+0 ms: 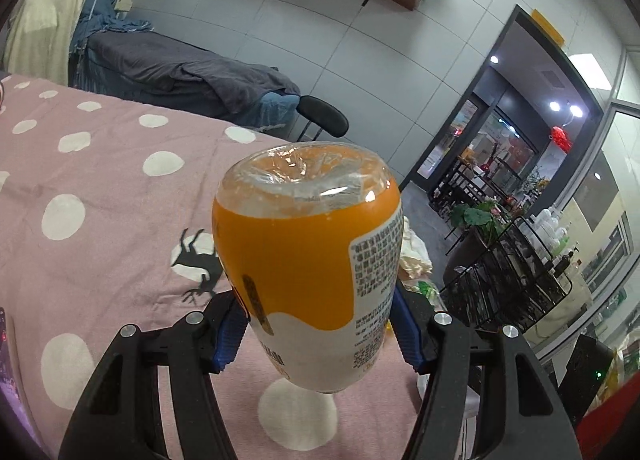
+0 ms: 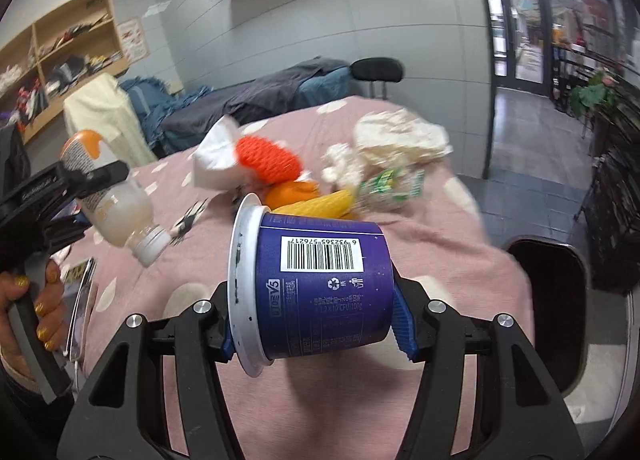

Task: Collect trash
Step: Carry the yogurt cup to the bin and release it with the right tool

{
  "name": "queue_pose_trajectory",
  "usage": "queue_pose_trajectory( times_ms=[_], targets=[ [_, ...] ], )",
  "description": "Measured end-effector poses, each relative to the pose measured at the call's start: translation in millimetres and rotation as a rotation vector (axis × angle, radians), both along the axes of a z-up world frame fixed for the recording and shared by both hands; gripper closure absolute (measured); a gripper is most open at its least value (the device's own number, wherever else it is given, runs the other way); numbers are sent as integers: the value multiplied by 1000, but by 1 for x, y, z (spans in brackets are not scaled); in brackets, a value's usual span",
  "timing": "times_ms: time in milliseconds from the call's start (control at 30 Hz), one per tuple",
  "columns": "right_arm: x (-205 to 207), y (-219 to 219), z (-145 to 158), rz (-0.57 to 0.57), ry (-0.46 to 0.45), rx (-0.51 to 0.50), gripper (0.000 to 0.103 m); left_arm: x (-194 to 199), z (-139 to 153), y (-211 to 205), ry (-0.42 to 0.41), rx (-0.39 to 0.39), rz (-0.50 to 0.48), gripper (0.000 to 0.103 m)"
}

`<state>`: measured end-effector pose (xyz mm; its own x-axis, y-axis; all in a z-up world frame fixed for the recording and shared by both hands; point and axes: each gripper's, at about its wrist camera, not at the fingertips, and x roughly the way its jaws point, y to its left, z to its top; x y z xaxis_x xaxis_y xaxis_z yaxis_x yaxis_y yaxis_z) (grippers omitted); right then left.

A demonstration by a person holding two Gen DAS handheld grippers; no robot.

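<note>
Bedspread, pink with white dots, carries a trash pile at its far edge: white crumpled paper, orange mesh, tissue, yellow corn, green wrapper. Left gripper pinches an orange-and-white bottle across its body, cap end toward the camera's side, held above the bedspread's near edge. Right gripper clamps a purple cup lying sideways, rim left, above the near edge. Hand grips the left tool's handle.
</note>
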<state>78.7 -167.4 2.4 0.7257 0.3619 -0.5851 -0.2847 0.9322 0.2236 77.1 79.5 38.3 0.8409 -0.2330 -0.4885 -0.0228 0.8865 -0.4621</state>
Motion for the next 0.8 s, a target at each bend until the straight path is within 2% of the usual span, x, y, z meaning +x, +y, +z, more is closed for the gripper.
queue_pose_trajectory(
  times_ms=[133, 333, 400, 533, 633, 800],
  targets=[
    [2, -48, 2, -137, -10, 2, 45, 5, 8, -43, -37, 12, -99, 42],
    [18, -136, -27, -395, 87, -23, 45, 18, 11, -116, -89, 58, -270, 42],
    [30, -161, -51, -479, 144, -83, 45, 28, 9, -136, -84, 64, -328, 42],
    [56, -201, -108, -563, 291, -95, 45, 40, 2, -173, -71, 86, -417, 42],
    [71, -221, -152, -597, 403, -91, 45, 44, -1, -190, -66, 91, -459, 42],
    [95, -229, -195, -612, 503, -128, 45, 51, -9, -211, -36, 97, -515, 42]
  ],
)
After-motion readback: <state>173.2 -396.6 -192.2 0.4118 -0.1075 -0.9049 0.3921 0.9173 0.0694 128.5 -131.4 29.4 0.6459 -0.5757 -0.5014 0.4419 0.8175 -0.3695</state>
